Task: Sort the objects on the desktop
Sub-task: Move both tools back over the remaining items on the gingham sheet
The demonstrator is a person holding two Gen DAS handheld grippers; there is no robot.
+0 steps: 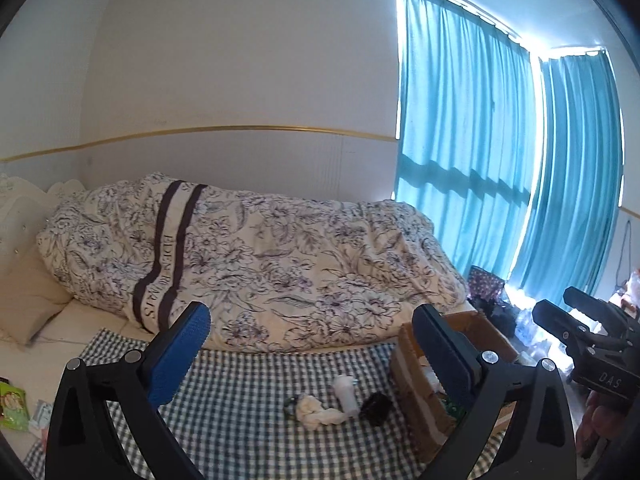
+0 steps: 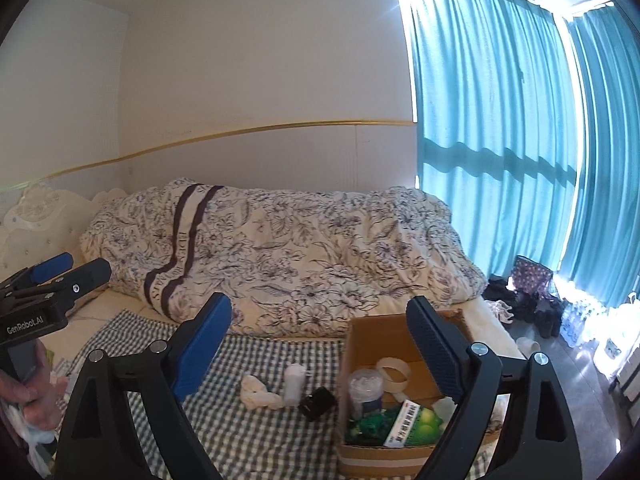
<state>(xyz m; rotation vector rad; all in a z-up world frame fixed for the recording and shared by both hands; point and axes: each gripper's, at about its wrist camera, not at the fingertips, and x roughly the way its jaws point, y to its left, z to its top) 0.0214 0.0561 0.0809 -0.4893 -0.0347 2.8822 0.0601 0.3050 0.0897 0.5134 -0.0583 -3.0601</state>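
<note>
I face a plain white wall (image 1: pixel 240 60) crossed by a thin gold trim strip (image 1: pixel 240 130). Against it stands my bed, heaped with a cream duvet printed with dark flowers (image 1: pixel 280 248), a cream tufted headboard (image 2: pixel 32 220) at its left end. To the right, teal pleated curtains (image 2: pixel 500 140) glow with daylight, and sun falls on the glossy grey floor (image 2: pixel 568 364) beneath them.

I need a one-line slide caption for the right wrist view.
Open right tool above checked cloth, facing a half-filled cardboard box.
</note>
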